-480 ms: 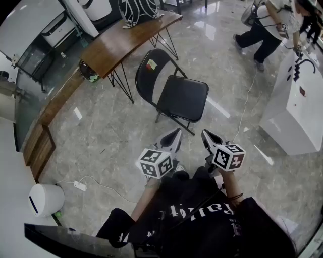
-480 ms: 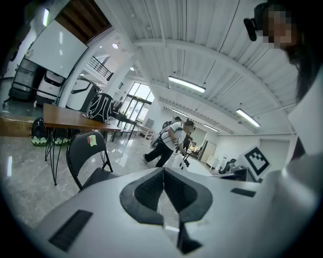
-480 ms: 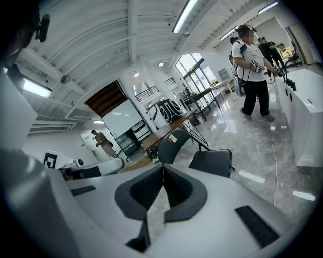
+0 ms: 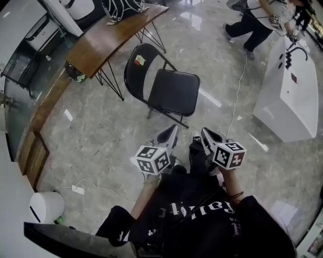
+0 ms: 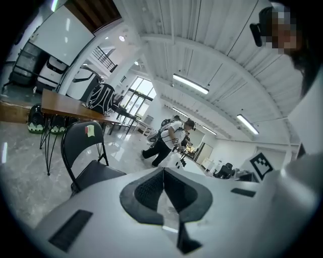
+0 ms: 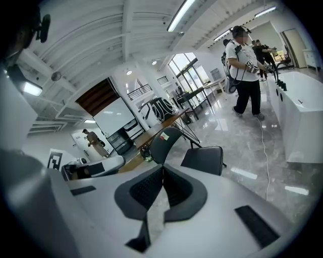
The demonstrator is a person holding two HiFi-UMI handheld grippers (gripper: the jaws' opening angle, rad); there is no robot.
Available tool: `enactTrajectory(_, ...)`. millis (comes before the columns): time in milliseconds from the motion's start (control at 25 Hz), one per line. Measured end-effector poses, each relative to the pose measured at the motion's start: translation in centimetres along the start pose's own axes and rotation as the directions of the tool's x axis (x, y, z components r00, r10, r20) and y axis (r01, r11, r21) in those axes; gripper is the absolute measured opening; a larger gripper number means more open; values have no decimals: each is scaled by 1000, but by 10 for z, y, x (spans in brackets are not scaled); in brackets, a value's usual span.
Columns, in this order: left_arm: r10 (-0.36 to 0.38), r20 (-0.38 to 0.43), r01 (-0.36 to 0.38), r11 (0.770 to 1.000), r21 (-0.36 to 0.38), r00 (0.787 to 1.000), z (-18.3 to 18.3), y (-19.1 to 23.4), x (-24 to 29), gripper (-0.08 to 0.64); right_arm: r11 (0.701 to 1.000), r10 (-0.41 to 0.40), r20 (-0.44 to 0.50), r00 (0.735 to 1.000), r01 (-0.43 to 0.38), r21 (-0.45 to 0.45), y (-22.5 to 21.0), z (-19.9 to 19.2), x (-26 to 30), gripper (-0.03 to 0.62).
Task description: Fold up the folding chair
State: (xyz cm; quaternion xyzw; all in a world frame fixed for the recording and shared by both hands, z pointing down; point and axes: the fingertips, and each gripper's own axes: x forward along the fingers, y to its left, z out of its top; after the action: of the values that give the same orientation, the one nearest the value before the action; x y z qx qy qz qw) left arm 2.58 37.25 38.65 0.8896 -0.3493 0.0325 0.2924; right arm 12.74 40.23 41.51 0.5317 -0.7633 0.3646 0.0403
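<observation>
Right gripper (image 4: 204,132) closed, folding chair (image 4: 174,92) ahead, apart

Glossy grey stone floor (image 4: 101,136), loads of glare. Standing on it mid-scene: black chair (image 4: 171,90), unfolded, feet down. Far left of that: long wooden table (image 4: 106,43) on thin black legs, dark bag (image 4: 121,7) on top at the far end. Under the table, on the floor: dark round thing (image 4: 74,73) with some green, no idea what. Right side: big white counter (image 4: 290,95). White cable (image 4: 237,95) trailing across the floor between chair and counter. Near left: white power strip (image 4: 77,189) with cord, white rounded bin (image 4: 46,206) near it.
</observation>
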Motion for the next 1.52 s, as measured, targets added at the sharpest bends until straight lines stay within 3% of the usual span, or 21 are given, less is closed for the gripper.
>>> enactTrajectory(480,88,-13,-88,996,-29,996,37,52,83,5,999,51,-61,997,-50,14,-60,61,83,14)
enactTrajectory(880,205,-9,-205,978,-46,979,88,89,172,5,984,177,-119,977,-176,11,-103,146,167,14)
enactTrajectory(1160,284,-4,-284,957,-66,959,101,112,211,5,967,250,-211,945,-254,7,-124,155,209,14)
enactTrajectory(1520,396,-14,-396,916,-61,918,120,167,199,5,967,256,-248,934,-253,43,-140,157,247,14)
